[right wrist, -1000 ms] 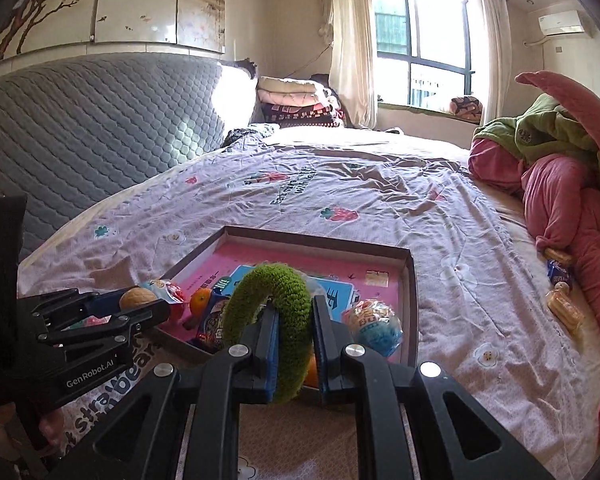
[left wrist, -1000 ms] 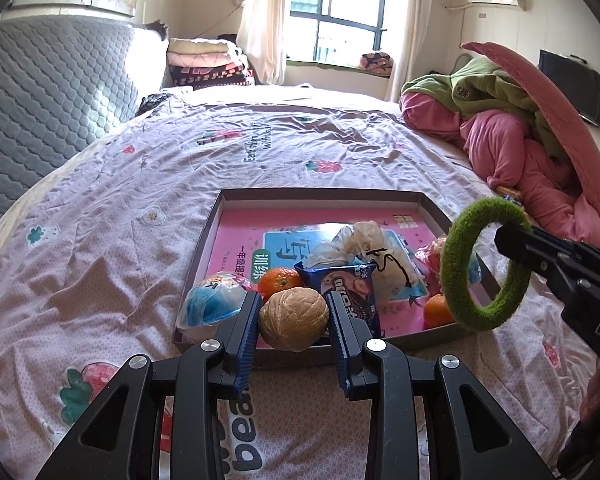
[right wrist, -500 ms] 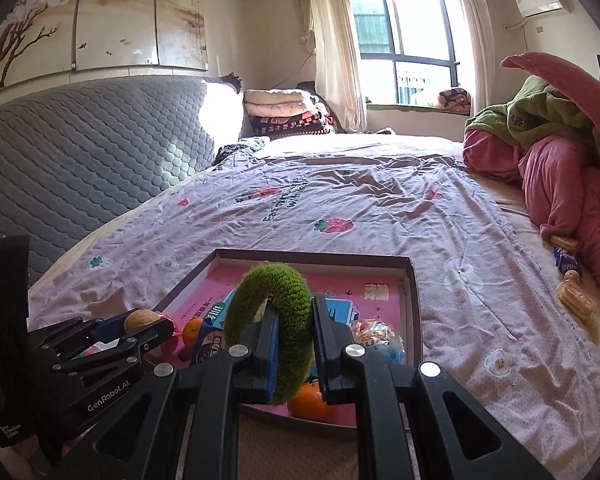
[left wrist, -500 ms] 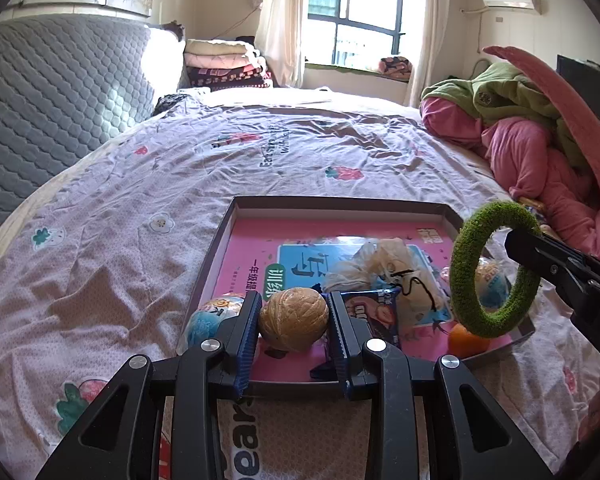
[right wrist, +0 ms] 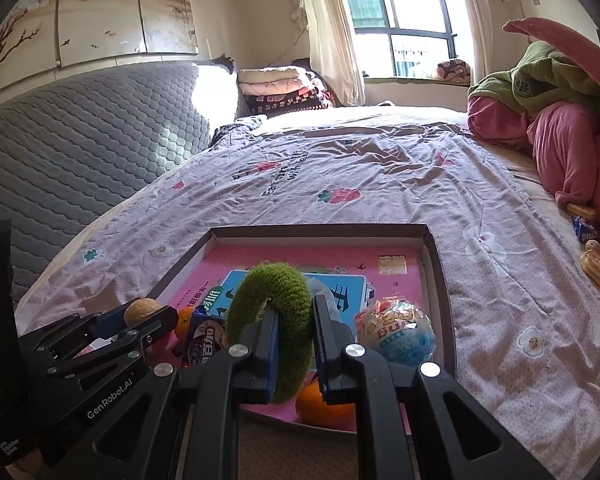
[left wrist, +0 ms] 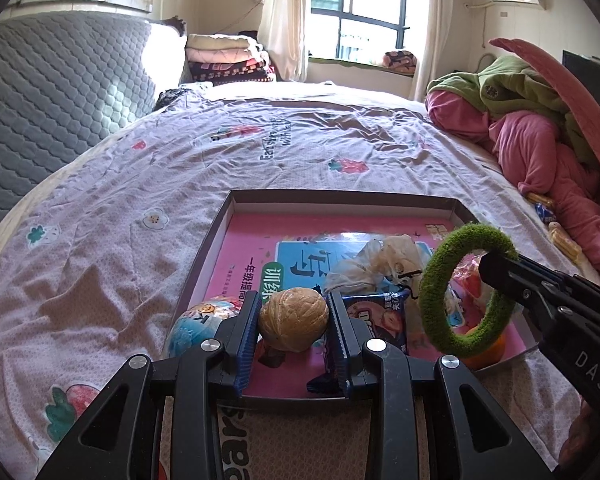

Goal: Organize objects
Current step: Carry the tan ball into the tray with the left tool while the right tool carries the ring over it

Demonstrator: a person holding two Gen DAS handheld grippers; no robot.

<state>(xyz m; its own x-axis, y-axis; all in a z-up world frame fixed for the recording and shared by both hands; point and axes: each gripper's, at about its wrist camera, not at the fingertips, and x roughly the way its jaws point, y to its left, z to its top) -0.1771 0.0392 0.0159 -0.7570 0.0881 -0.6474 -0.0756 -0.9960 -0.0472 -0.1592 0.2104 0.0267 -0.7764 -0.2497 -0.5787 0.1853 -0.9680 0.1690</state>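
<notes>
A shallow box tray (left wrist: 336, 199) with a pink printed floor lies on the bed. My left gripper (left wrist: 293, 322) is shut on a brown walnut (left wrist: 293, 318) and holds it above the tray's near left part. My right gripper (right wrist: 293, 322) is shut on a fuzzy green ring (right wrist: 278, 322), held upright over the tray's near edge; the ring also shows in the left wrist view (left wrist: 466, 290). In the tray lie a blue cookie packet (left wrist: 378, 318), a crumpled plastic bag (left wrist: 376, 262), round wrapped snacks (right wrist: 394, 330) and oranges (right wrist: 324, 404).
The bed has a pink flowered sheet (left wrist: 260, 136) and a grey quilted headboard (left wrist: 52, 92) at the left. A heap of pink and green bedding (left wrist: 540, 120) lies at the right, with small snack packets (right wrist: 588, 236) beside it. Folded blankets (left wrist: 228, 58) are stacked at the far end.
Both grippers have risen and moved forward over the tray while keeping their hold. The walnut and ring now hang over the tray floor rather than its near edge.
</notes>
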